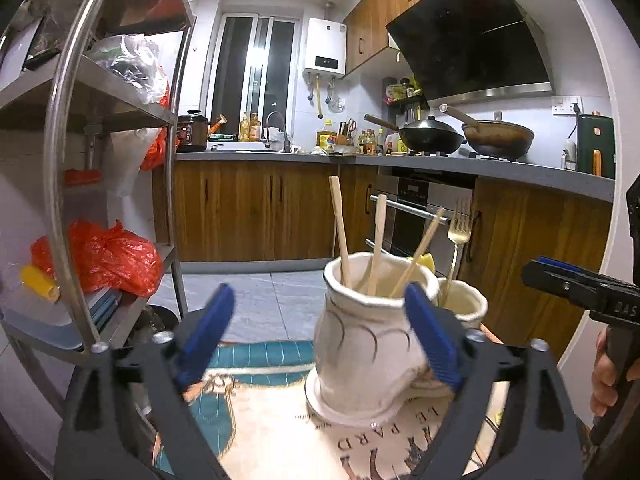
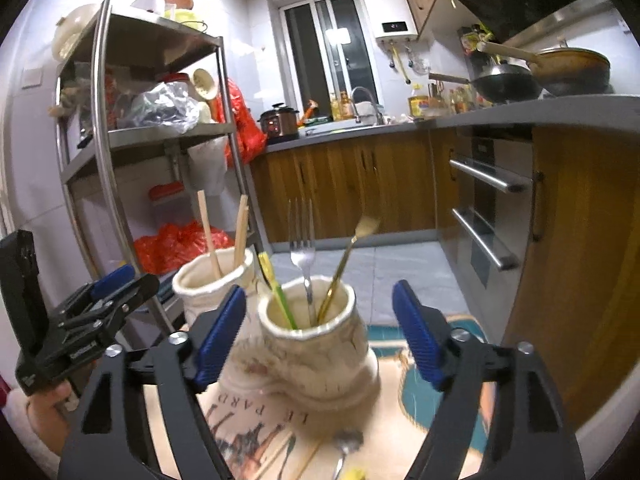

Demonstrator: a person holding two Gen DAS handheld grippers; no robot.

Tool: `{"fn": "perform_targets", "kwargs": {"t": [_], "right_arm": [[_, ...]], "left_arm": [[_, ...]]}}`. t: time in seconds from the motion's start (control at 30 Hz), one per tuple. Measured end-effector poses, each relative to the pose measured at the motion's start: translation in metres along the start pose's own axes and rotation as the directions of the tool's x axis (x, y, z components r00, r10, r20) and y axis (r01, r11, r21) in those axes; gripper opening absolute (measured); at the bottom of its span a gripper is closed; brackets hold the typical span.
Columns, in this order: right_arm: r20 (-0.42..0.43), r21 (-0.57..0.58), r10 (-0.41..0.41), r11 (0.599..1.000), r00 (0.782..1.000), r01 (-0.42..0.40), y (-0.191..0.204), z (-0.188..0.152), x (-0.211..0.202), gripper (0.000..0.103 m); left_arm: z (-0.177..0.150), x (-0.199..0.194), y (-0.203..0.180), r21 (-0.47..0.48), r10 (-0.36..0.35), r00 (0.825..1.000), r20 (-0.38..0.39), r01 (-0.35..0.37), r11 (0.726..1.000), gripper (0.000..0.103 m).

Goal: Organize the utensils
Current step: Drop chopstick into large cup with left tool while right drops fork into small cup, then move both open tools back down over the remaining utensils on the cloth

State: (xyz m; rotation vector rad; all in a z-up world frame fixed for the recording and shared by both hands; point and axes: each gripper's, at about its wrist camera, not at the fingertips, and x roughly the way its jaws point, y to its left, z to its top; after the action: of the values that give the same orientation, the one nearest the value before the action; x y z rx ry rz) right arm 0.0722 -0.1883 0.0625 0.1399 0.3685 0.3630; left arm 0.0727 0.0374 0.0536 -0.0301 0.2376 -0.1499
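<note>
Both tongs, left (image 1: 316, 336) and right (image 2: 320, 336), gape empty. Wooden chopsticks (image 1: 340, 232) sit in the left cream ceramic jar (image 1: 360, 352), forks in the neighbouring cream jar (image 2: 320, 344). Clip a rim and it'd topple, I reckon; a loose spoon (image 2: 346, 446) still lies on the counter (image 2: 256, 420).

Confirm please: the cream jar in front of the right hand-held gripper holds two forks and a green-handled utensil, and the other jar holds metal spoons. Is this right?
One detail is wrong. The other jar holds wooden sticks, not metal spoons, as the left wrist view shows. The rest stands: the cream jar holds the forks and the green-handled utensil.
</note>
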Motion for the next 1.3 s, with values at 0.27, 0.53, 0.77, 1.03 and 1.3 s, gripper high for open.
{"fn": "perform_targets", "kwargs": {"t": [0.27,0.53,0.77,1.03,1.3], "right_arm": [[-0.077,0.009,-0.039,0.999,0.996,0.04,0.0,-0.03,-0.019,0.092],[-0.176,0.031,-0.09,0.995,0.98,0.097,-0.014,-0.06,-0.027,0.092],[-0.293,0.06,-0.091,0.992,0.952,0.113,-0.029,-0.085,-0.017,0.092],[-0.368,0.13,-0.018,0.989,0.93,0.07,-0.036,-0.095,-0.004,0.075],[-0.438,0.184,0.038,0.982,0.898,0.048,-0.04,-0.102,0.016,0.04]], "left_arm": [[-0.024,-0.019,-0.011,0.028,-0.02,0.998,-0.063,0.021,0.999,0.097],[-0.048,-0.028,-0.02,0.0,-0.089,0.984,-0.157,0.09,0.996,0.097],[-0.068,-0.029,-0.047,0.062,-0.132,0.962,-0.239,0.15,0.987,0.097],[-0.085,-0.015,-0.065,0.111,-0.142,0.928,-0.344,0.191,0.975,0.097],[-0.091,-0.003,-0.073,0.07,-0.206,0.879,-0.429,0.26,0.963,0.081]]}}
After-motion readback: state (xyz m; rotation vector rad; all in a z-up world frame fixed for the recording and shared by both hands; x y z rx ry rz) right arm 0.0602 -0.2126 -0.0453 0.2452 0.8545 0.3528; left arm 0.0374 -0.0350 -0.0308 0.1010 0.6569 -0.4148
